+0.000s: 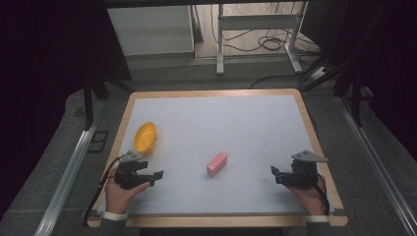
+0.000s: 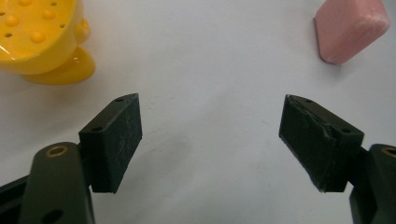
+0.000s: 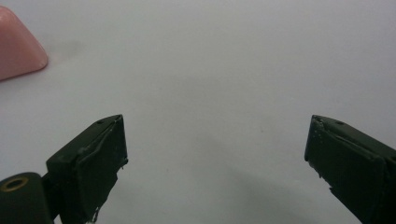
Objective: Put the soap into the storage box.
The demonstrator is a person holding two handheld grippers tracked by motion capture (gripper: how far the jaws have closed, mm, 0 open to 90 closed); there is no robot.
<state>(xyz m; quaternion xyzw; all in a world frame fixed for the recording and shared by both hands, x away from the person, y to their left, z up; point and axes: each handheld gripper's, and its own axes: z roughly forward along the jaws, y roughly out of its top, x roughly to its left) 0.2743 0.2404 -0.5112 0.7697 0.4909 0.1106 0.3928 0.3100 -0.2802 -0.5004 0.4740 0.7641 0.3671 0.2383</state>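
Both tongs, left [image 1: 156, 175] and right [image 1: 275, 173], gape released; glossy yellow dish [image 1: 145, 136], pink bar [image 1: 217, 163].

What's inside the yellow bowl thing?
Nothing lies in the part of the yellow dish that shows: just raised bumps and small holes in its floor. The left gripper view cuts off the rest, so that part is unknown.

One pink soap bar [image 1: 217, 163] and one yellow perforated soap dish [image 1: 145, 136] lie on one white-topped table [image 1: 236, 123] with a wooden rim. Two hand-held grippers: the left gripper [image 1: 156, 176] and the right gripper [image 1: 275, 174]. Two hands: left hand [image 1: 122, 192], right hand [image 1: 310, 192].
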